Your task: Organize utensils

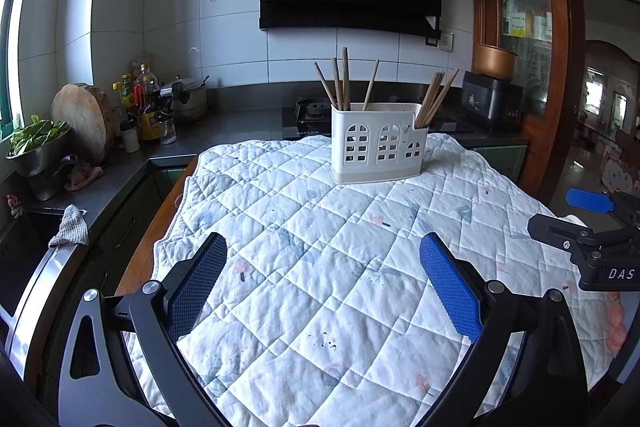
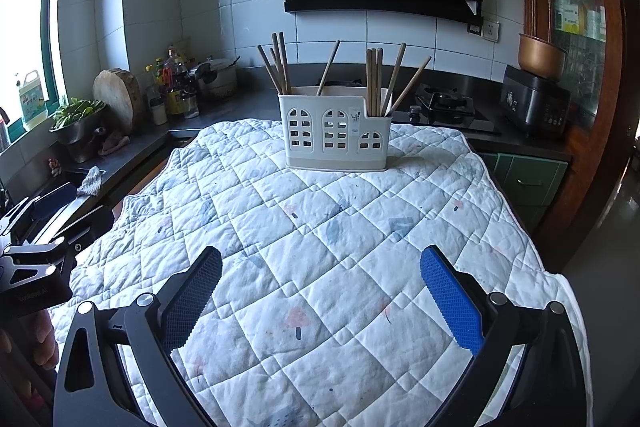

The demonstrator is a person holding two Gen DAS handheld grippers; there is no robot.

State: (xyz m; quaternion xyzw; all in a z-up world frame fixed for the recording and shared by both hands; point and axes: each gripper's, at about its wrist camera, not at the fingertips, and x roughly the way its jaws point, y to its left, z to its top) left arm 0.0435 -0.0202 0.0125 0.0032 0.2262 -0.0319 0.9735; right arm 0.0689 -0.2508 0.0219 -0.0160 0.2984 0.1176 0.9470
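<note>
A white utensil holder (image 1: pixel 378 143) (image 2: pixel 335 129) with window cut-outs stands upright at the far end of the quilted cloth (image 1: pixel 340 247) (image 2: pixel 320 247). Several wooden chopsticks (image 1: pixel 342 83) (image 2: pixel 280 65) lean in its left and right compartments. My left gripper (image 1: pixel 324 283) hovers open over the near part of the cloth, well short of the holder, nothing between its blue pads. My right gripper (image 2: pixel 322 291) is likewise open and empty above the cloth. Each gripper shows at the other view's edge: the right one (image 1: pixel 592 227), the left one (image 2: pixel 36 227).
A dark counter (image 1: pixel 224 131) wraps behind and left, with bottles (image 1: pixel 146 107), a round wooden board (image 1: pixel 84 121), a bowl of greens (image 1: pixel 36 143) and a pot. A gas hob (image 2: pixel 444 105) and black cooker (image 2: pixel 534 103) lie behind the holder. A wooden cabinet stands right.
</note>
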